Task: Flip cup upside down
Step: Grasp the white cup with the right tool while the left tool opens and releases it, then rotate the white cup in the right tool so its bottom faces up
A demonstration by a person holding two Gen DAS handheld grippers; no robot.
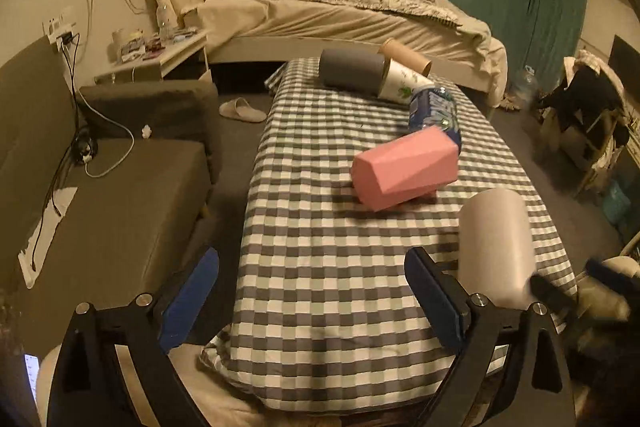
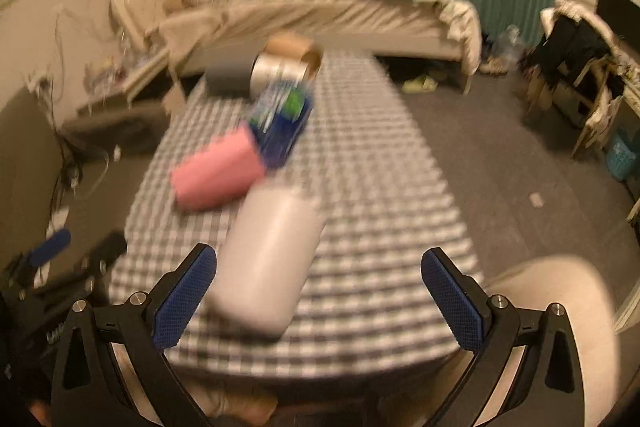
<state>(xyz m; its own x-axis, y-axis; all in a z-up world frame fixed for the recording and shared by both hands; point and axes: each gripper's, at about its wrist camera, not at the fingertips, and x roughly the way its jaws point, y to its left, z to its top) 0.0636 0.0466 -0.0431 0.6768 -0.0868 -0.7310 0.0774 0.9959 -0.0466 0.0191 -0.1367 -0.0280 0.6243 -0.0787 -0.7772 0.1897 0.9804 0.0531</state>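
Observation:
A pale grey-pink cup (image 1: 496, 247) stands bottom-up on the checked table (image 1: 328, 267), near the right edge in the left wrist view. In the blurred right wrist view the cup (image 2: 268, 259) sits just ahead of my right gripper (image 2: 320, 291), closer to its left finger. Both sets of jaws are wide apart and hold nothing. My left gripper (image 1: 312, 291) hangs over the near left part of the table, left of the cup. The right gripper (image 1: 568, 291) shows as a dark blur beside the cup.
A pink faceted cup (image 1: 404, 167), a blue printed cup (image 1: 436, 111), a white paper cup (image 1: 400, 85), a grey cup (image 1: 352, 71) and a brown cup (image 1: 404, 57) lie in a row further back. A sofa (image 1: 120, 207) is left, a bed (image 1: 340, 15) behind.

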